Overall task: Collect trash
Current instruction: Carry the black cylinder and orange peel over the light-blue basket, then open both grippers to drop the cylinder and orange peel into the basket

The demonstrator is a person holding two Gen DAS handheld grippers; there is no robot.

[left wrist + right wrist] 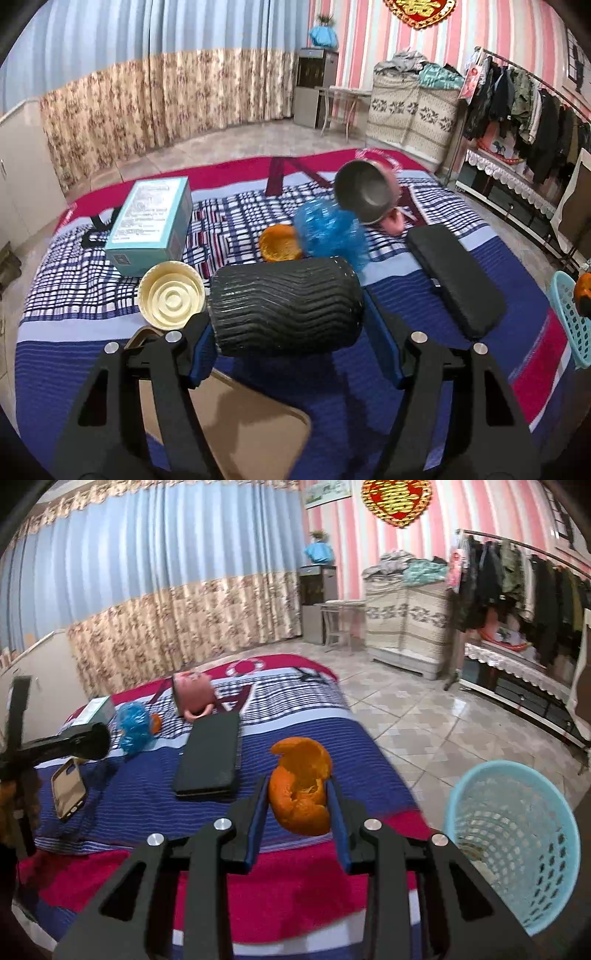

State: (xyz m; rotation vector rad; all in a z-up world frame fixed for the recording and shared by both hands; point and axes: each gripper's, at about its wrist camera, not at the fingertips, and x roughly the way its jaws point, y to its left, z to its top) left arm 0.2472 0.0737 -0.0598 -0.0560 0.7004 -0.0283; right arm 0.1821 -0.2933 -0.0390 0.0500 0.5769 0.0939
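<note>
A black ribbed cup (284, 302) lies sideways between the blue pads of my left gripper (290, 325), which is shut on its two ends just above the bed. My right gripper (297, 786) is shut on a piece of orange peel (301, 797), held over the bed's near corner. A light blue mesh basket (513, 842) stands on the floor to the right of it. On the bed lie a crumpled blue plastic wrapper (328, 232), a second orange peel (279, 243) and a cream round cup (171, 295) beside my left finger.
A teal box (151, 225), a pink pot (365, 192) tipped on its side, a long black case (454, 280) and a tan phone case (240, 424) also lie on the striped bedspread (332, 387). A clothes rack (517, 590) lines the right wall beyond the tiled floor.
</note>
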